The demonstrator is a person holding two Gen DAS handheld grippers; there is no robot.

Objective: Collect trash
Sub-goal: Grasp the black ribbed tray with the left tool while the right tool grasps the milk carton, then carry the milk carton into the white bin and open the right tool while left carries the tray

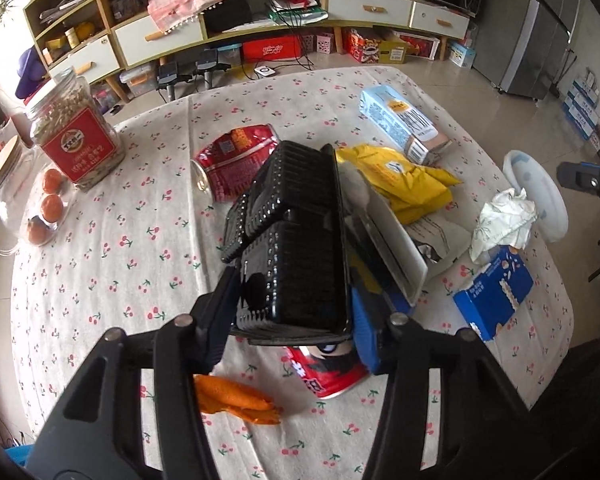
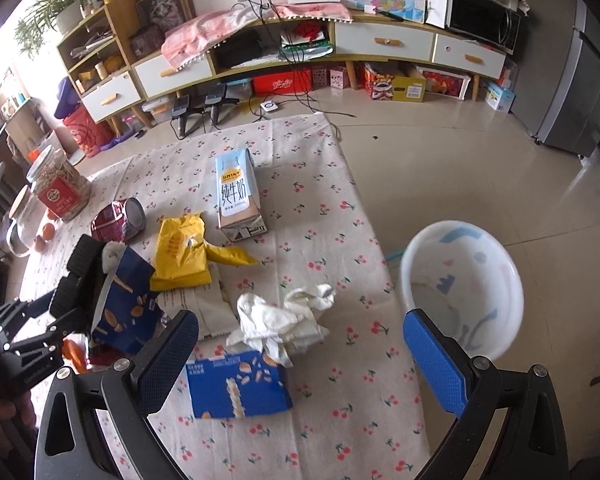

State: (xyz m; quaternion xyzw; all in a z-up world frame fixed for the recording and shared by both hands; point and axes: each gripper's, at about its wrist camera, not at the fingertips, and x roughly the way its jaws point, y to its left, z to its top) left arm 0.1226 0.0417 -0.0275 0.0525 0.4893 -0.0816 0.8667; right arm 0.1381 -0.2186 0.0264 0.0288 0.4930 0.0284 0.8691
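My left claw [image 1: 292,320] squeezes a black tray [image 1: 296,240] with a blue bag [image 2: 128,304]. They feel light and bendy. My right claw [image 2: 300,364] is wide open.

Left hand-held gripper [image 1: 290,312] clamps black tray [image 1: 296,240] w/ blue bag [image 1: 380,280].

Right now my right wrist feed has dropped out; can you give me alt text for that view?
The right gripper hangs open and empty over a cherry-print table, above a crumpled white tissue and a blue snack box. A white basin sits on the floor to the right. At left, the left gripper holds a black tray and a blue snack bag.
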